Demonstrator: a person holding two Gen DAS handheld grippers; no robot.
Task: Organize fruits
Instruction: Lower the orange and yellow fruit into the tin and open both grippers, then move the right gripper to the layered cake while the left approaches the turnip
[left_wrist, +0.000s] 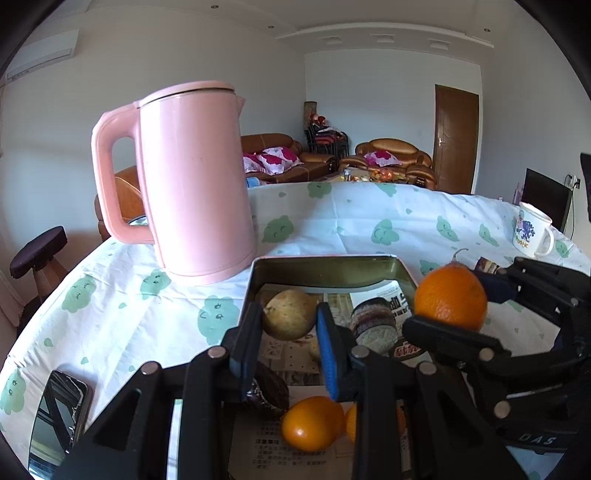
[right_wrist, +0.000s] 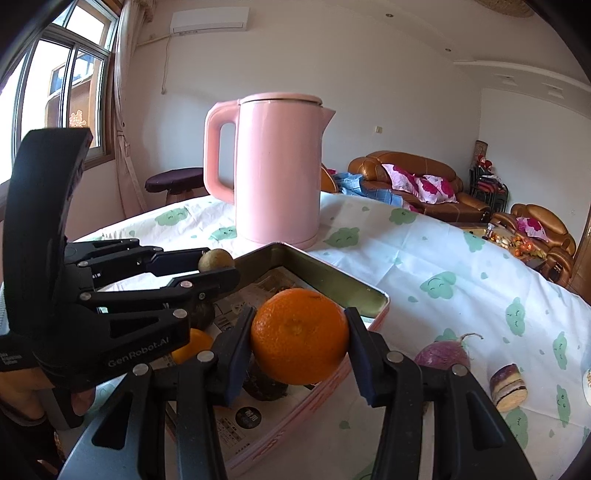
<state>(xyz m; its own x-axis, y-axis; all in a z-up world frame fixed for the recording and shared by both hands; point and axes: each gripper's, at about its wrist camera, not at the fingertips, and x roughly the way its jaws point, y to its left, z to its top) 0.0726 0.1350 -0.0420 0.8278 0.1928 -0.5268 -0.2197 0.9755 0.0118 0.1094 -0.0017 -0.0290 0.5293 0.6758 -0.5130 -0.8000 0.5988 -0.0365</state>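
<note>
A metal tin (left_wrist: 334, 271) lined with newspaper sits on the table; it also shows in the right wrist view (right_wrist: 328, 282). My left gripper (left_wrist: 287, 318) is shut on a brownish kiwi-like fruit (left_wrist: 290, 314) over the tin; the same fruit shows in the right wrist view (right_wrist: 216, 259). My right gripper (right_wrist: 300, 341) is shut on an orange (right_wrist: 300, 340) above the tin's near right edge; that orange also shows in the left wrist view (left_wrist: 450, 297). In the tin lie an orange (left_wrist: 312, 422), a dark fruit (left_wrist: 271, 389) and a cut purple piece (left_wrist: 373, 323).
A tall pink kettle (left_wrist: 192, 184) stands just behind the tin. A phone (left_wrist: 59, 421) lies at the left. A white mug (left_wrist: 532, 230) stands at the far right. A purple vegetable (right_wrist: 443, 354) and a cut purple slice (right_wrist: 509, 386) lie on the cloth right of the tin.
</note>
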